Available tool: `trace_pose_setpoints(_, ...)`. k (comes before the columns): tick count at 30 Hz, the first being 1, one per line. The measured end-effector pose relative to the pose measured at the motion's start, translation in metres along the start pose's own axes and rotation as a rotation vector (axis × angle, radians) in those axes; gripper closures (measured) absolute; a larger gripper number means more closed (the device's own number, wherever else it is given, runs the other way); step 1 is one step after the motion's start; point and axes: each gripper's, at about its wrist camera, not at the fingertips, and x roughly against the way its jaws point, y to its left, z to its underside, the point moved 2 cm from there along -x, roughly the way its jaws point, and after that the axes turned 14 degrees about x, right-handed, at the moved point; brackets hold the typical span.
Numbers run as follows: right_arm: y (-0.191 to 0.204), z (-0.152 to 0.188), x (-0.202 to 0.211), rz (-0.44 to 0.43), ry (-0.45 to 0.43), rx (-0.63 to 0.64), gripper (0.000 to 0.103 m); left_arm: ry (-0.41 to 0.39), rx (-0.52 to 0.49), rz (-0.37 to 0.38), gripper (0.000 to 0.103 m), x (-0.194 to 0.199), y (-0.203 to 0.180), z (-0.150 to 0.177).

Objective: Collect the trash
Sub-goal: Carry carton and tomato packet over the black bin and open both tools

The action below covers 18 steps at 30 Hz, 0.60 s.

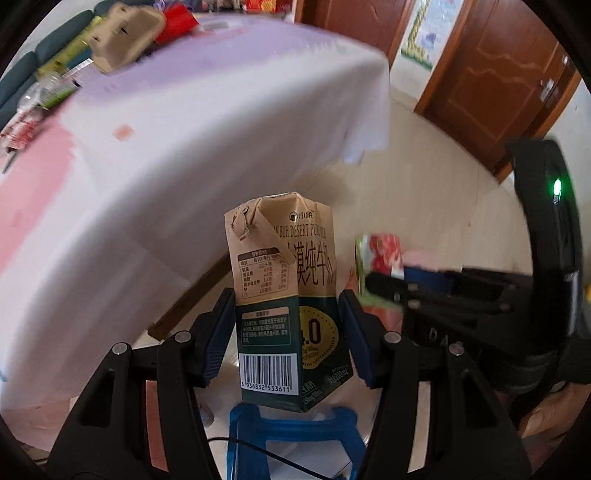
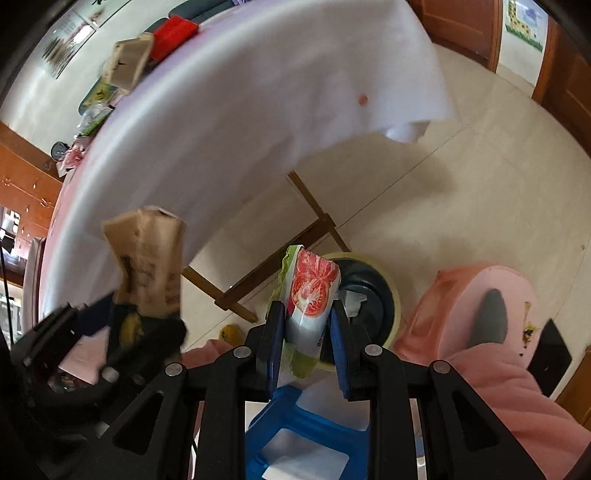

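My left gripper [image 1: 286, 332] is shut on a brown and dark green milk carton [image 1: 286, 295], held upright off the table's edge, over the floor. My right gripper [image 2: 306, 328] is shut on a white snack packet with a red tomato picture [image 2: 310, 291]. In the left wrist view the right gripper [image 1: 384, 286] and its packet [image 1: 382, 254] show at the right. The right wrist view has the left gripper's carton [image 2: 147, 258] blurred at the left. Below the packet stands a dark bin with a yellowish rim [image 2: 369, 291].
A table under a white cloth [image 1: 184, 147] fills the upper left, with a cardboard egg carton [image 1: 125, 35], a red box [image 1: 177, 20] and wrappers along its far edge. A blue plastic stool [image 2: 303, 435] stands below the grippers, a pink stool [image 2: 480, 302] to the right. Wooden doors [image 1: 491, 81] lie beyond.
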Motion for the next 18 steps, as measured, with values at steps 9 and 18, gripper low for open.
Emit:
trace_pose_setpoints(9,-0.027,0.013,-0.050,0.018,0.055,-0.039,0.079,0.089,-0.010,-0.090,0.050,-0.064,-0.007,0.016)
trace_pose_setpoints(18,-0.041,0.013,-0.089,0.018,0.111,-0.057,0.076,0.141,-0.019,-0.117,0.049,-0.114,-0.015,0.022)
